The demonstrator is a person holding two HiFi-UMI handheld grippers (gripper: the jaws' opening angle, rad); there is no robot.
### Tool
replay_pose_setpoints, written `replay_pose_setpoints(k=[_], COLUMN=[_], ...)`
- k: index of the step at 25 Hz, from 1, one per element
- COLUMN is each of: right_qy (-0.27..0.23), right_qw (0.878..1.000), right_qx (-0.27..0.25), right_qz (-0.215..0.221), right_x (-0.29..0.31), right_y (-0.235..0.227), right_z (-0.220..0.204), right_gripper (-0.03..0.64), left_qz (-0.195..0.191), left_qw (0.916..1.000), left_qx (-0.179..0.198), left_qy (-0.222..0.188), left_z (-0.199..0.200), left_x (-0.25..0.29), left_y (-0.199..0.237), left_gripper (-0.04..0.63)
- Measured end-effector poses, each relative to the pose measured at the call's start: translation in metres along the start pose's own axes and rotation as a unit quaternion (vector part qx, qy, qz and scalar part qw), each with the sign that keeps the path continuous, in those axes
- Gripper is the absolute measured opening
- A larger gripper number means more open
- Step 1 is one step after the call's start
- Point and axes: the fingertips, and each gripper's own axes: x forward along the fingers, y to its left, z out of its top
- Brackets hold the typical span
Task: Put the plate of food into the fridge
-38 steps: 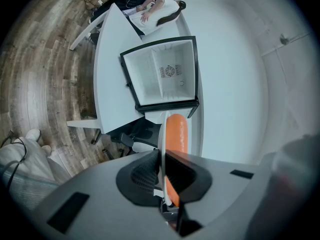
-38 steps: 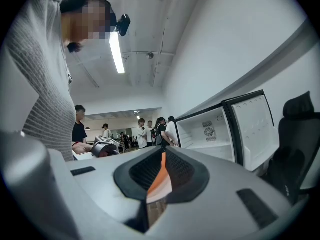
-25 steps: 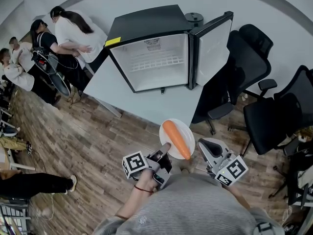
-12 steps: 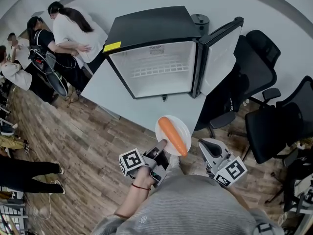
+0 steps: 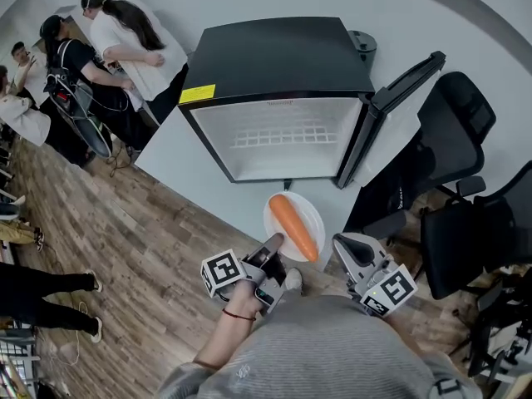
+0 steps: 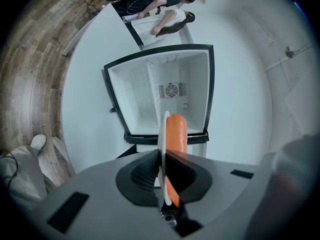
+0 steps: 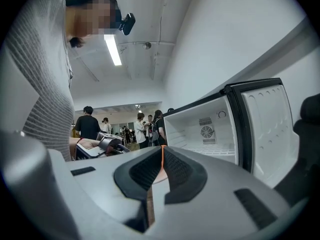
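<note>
A small black fridge (image 5: 283, 135) stands open on a white platform, its door (image 5: 399, 123) swung to the right and its white inside empty. Just in front of it, a white plate (image 5: 309, 216) carrying an orange carrot (image 5: 293, 226) is held level. My left gripper (image 5: 272, 249) is shut on the plate's near rim. In the left gripper view the plate (image 6: 161, 134) runs edge-on between the jaws of my left gripper (image 6: 162, 156), with the carrot (image 6: 176, 134) to the right and the fridge (image 6: 170, 91) straight ahead. My right gripper (image 5: 347, 246) hangs beside the plate, shut and empty (image 7: 161, 154).
The white platform (image 5: 191, 165) under the fridge has its edge close to my feet. Black office chairs (image 5: 453, 123) crowd the right side by the door. Several people (image 5: 125, 40) stand at the upper left on the wood floor (image 5: 125, 248).
The fridge has come closer and looms larger in the head view. The plate with the carrot stays in my left gripper, now nearer the fridge opening. The right gripper keeps its place.
</note>
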Motion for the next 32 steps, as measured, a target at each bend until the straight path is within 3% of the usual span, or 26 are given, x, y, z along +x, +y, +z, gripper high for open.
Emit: replay_pose_setpoints(k=[4,10,18,32], right_qy=[0.004,0.008,0.025,0.028], right_qw=[1.000,0.999,0.994,0.988], right_qx=[-0.010,-0.023,-0.026,-0.028], right_qz=[0.013,0.039,0.106,0.148], right_x=[0.027,0.055,0.074,0.100], right_y=[-0.011,-0.026,-0.049,-0.081], right_z=[0.006,0.011,0.012,0.019], right_gripper=[0.015,0.015,0.015,0.015], left_qz=[-0.009,0.014,0.012,0.027], left_qw=[0.9998,0.9988,0.9940,0.9843], left_qx=[-0.015,0.007,-0.001,-0.018], left_qy=[-0.014,-0.047,-0.108,-0.174], left_z=[0.027,0.063,0.092,0.173], left_x=[0.012,0.023,0.045,0.103], left_y=[-0.006,-0.001,-0.011,0.001], left_gripper=[0.032,0.034,0.034,0.035])
